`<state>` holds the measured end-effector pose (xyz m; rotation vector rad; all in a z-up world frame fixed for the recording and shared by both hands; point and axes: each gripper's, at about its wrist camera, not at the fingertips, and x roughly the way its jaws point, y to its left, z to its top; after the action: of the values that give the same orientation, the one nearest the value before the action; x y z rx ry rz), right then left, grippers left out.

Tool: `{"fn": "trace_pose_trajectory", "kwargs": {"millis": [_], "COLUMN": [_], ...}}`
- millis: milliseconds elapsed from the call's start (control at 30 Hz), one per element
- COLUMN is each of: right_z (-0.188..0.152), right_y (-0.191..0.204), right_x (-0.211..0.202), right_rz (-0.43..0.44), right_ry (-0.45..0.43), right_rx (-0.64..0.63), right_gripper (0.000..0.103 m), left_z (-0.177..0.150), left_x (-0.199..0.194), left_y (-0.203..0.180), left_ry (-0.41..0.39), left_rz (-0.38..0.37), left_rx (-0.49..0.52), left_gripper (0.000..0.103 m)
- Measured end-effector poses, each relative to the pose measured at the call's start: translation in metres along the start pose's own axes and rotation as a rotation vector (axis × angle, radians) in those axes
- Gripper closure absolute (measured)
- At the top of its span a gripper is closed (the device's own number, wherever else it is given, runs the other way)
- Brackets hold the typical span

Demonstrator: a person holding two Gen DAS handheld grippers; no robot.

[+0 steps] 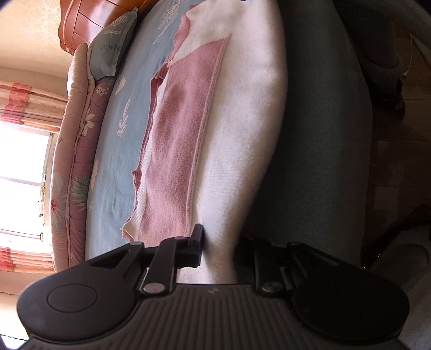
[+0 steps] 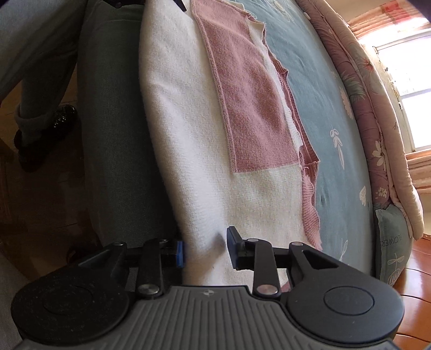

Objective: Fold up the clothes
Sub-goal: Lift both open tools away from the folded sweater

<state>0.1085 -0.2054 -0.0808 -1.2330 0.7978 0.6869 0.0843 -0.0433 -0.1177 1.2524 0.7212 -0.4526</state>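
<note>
Both grippers stand a little way open over the near edge of the sweater. The left gripper [image 1: 218, 249] has white knit lying between its fingers, and the right gripper [image 2: 206, 249] likewise straddles the white fabric, where a small dark pucker shows; whether the pads press the cloth I cannot tell for certain, though a gap shows beside each pad, so both read as released.

That sweater [image 1: 234, 129] is a soft white knit with a large dusty-pink panel [image 1: 183, 140] edged by a stitched seam. Its ribbed pink hem [image 2: 309, 204] lies ruffled along the far side. It is folded lengthwise into a long band and lies flat along the near edge of the bed, its near side following the edge of the mattress.

Under it is a pale blue bedsheet [image 1: 118, 167] printed with white flowers. A rolled pink floral quilt [image 2: 361, 88] lies along the far side, and a blue-grey pillow [image 1: 113, 51] lettered "FLOWERS" sits at one end by a wooden headboard [image 1: 83, 21]. Beyond are a bright window [image 1: 18, 183] with pink curtains [image 1: 18, 105]. A person's grey trouser leg [image 2: 40, 62] stands on the wooden floor beside the bed.
</note>
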Motion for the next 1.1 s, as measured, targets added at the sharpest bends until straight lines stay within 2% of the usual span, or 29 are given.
{"fn": "trace_pose_trajectory", "kwargs": {"millis": [33, 67, 167, 233, 300, 433, 500, 567, 700, 867, 933, 1033, 1100], "right_z": [-0.007, -0.014, -0.041, -0.059, -0.071, -0.078, -0.071, -0.061, -0.058, -0.074, -0.073, -0.066, -0.060], "right_y": [-0.001, -0.003, -0.018, -0.031, -0.049, -0.075, -0.082, -0.080, -0.065, -0.054, -0.058, -0.062, -0.059], "right_x": [-0.002, -0.003, -0.008, -0.013, -0.020, -0.038, -0.032, -0.023, 0.004, 0.013, 0.004, -0.007, -0.007], "right_rz": [0.014, 0.029, 0.073, 0.102, 0.141, 0.200, 0.218, 0.217, 0.225, 0.228, 0.207, 0.199, 0.209], "right_ry": [0.009, 0.018, 0.039, 0.040, 0.005, -0.138, -0.187, -0.205, -0.178, -0.156, -0.190, -0.258, -0.284], "right_rx": [0.011, 0.023, 0.111, 0.199, 0.318, 0.563, 0.640, 0.688, 0.760, 0.843, 0.870, 0.919, 0.943], "right_gripper": [0.047, 0.045, 0.045, 0.045, 0.045, 0.042, 0.041, 0.041, 0.041, 0.040, 0.039, 0.034, 0.033], "left_z": [-0.003, -0.007, -0.022, -0.031, -0.037, -0.043, -0.042, -0.044, -0.059, -0.076, -0.071, -0.055, -0.041], "left_x": [-0.006, -0.012, -0.028, -0.035, -0.041, -0.033, -0.014, 0.004, 0.021, 0.010, 0.004, 0.002, 0.003], "left_y": [0.002, 0.004, 0.021, 0.038, 0.059, 0.101, 0.110, 0.106, 0.078, 0.069, 0.076, 0.085, 0.081], "left_ry": [-0.003, -0.007, -0.006, -0.007, -0.035, -0.114, -0.116, -0.079, -0.013, -0.004, -0.028, -0.107, -0.143], "left_rz": [-0.040, -0.080, -0.166, -0.189, -0.196, -0.239, -0.278, -0.298, -0.345, -0.322, -0.304, -0.350, -0.386], "left_rx": [-0.014, -0.028, -0.117, -0.199, -0.305, -0.586, -0.714, -0.778, -0.823, -0.859, -0.875, -0.918, -0.914], "left_gripper": [0.077, 0.076, 0.072, 0.068, 0.066, 0.049, 0.049, 0.049, 0.049, 0.044, 0.043, 0.036, 0.035]}}
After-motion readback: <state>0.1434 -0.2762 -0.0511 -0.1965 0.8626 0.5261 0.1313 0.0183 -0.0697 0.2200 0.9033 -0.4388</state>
